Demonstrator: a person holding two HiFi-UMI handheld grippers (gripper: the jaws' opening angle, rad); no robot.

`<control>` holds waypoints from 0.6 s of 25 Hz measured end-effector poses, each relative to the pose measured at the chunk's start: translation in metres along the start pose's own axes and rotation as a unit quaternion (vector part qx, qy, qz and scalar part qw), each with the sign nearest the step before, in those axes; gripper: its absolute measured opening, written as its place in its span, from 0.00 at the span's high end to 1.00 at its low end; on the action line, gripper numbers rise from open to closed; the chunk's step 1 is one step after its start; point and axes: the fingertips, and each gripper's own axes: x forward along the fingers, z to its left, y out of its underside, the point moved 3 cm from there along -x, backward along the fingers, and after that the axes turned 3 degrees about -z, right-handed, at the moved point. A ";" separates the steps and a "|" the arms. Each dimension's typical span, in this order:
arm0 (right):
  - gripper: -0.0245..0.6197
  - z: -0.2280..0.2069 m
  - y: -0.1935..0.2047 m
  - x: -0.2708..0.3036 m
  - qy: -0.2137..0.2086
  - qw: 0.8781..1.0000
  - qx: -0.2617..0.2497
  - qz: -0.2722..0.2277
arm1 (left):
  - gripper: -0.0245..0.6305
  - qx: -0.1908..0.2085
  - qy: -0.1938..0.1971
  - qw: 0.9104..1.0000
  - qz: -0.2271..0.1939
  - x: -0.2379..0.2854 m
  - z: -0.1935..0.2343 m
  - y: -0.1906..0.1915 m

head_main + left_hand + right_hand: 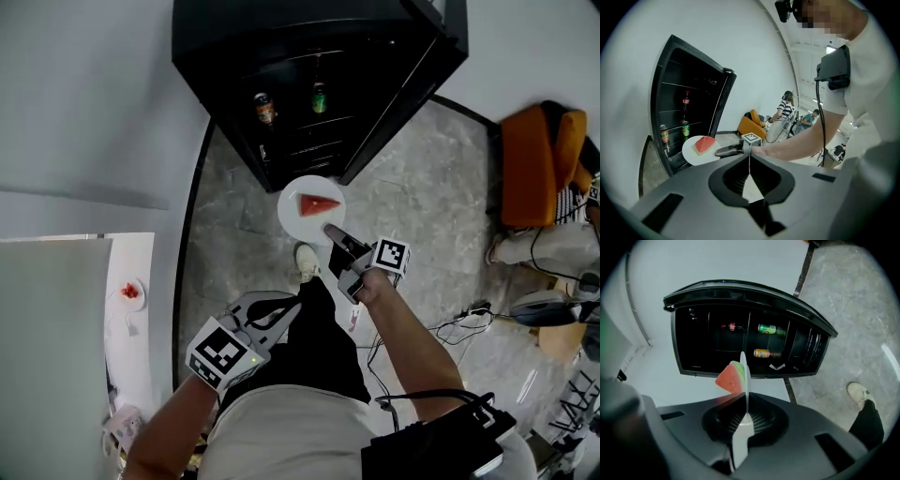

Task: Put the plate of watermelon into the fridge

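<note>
While right gripper [334, 234] pinches rim of white plate [292, 216], jaws almost together, watermelon wedge [319, 203] sits on top. Plate held level, just in front of open black fridge [281, 42], not yet inside. Left gripper [279, 311] low by leg, jaws together, empty. Step, likely: bringing plate to shelf. Next calls for a free shelf clear of can [264, 109] and green bottle [320, 97], plate kept flat, then release.

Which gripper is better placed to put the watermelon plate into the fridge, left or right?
Right. The right gripper is shut on the plate, holding the watermelon slice just before the fridge. The left gripper hangs back near the person's hip, jaws together, empty.
</note>
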 end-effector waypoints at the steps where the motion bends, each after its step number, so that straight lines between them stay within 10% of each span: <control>1: 0.93 -0.007 -0.010 0.012 0.001 1.000 0.001 0.001 | 0.94 0.000 0.000 1.000 0.001 0.008 0.009 -0.002; 15: 0.93 -0.084 -0.109 0.130 -0.014 0.999 0.018 -0.030 | 0.94 0.049 0.082 0.994 0.052 0.123 0.099 -0.002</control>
